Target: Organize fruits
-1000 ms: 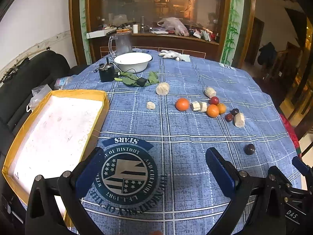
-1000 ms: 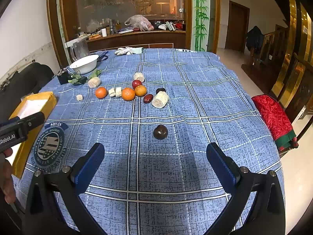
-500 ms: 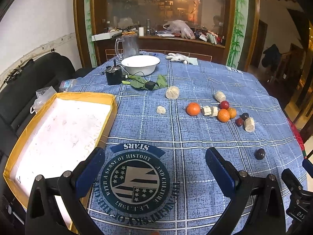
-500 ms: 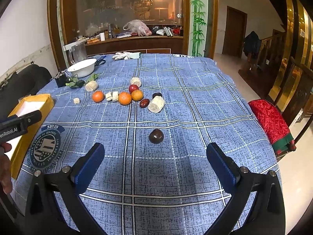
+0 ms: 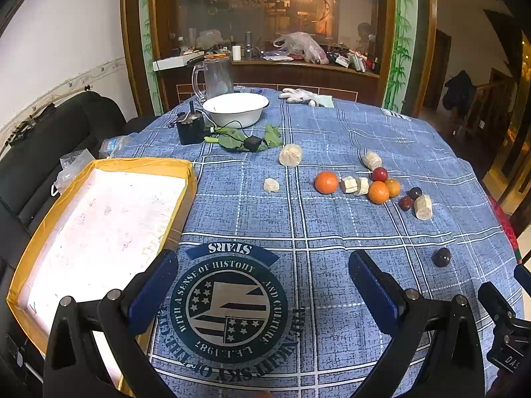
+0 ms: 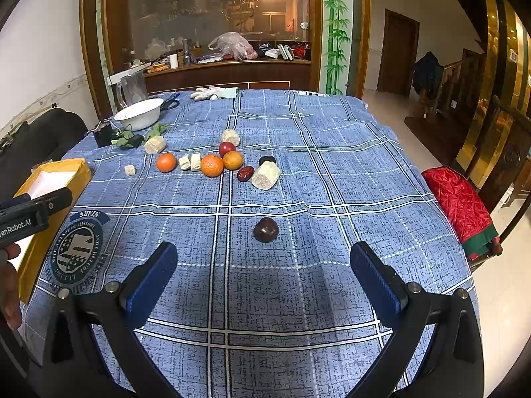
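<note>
Both claws were held low over the table (image 6: 332,182), pointed forward across it. The left gripper (image 5: 262,285) was spread wide above the printed emblem (image 5: 229,305), read as "STARS" and "WITH A SENSE OF HISTORY AND CULTURE", beside the tray (image 5: 186,172). The right gripper (image 6: 264,272) was spread wide and empty, with the dark fruit (image 6: 265,229) lying just ahead between its fingers. The oranges (image 6: 211,165) were clustered farther back. The corn piece (image 6: 265,175) was laid with its long axis diagonal, cut end toward the camera. "enRobot.AI" was read on the left gripper's body.

A round table with a blue checked cloth (image 6: 332,182) holds a yellow tray (image 5: 186,172), a white bowl (image 5: 236,108), a glass jug (image 5: 217,76), green leaves (image 5: 270,136), white gloves (image 5: 298,94), oranges (image 6: 212,165), pale chunks (image 6: 265,175) and a dark fruit (image 6: 265,229) lying apart.
</note>
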Motion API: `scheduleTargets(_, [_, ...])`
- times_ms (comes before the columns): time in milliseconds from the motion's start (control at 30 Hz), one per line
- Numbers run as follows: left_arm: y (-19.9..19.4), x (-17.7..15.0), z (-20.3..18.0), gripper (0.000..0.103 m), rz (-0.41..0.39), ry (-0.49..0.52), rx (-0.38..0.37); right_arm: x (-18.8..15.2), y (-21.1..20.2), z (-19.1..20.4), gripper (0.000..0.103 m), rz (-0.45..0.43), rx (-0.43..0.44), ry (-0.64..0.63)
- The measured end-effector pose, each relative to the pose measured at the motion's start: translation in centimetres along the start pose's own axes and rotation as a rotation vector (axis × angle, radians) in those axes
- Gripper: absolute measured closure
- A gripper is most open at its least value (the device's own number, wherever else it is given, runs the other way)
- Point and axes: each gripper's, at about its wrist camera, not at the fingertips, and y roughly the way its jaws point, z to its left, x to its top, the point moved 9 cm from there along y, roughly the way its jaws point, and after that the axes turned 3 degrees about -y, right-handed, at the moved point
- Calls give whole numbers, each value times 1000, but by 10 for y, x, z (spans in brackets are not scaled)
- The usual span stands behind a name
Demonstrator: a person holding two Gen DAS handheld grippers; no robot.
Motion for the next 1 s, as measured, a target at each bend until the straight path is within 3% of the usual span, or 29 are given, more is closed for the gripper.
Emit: scheduleTargets(1000, [10,-6,5,1,22,-11,-8,-4,6,-4,0,21,-23,9])
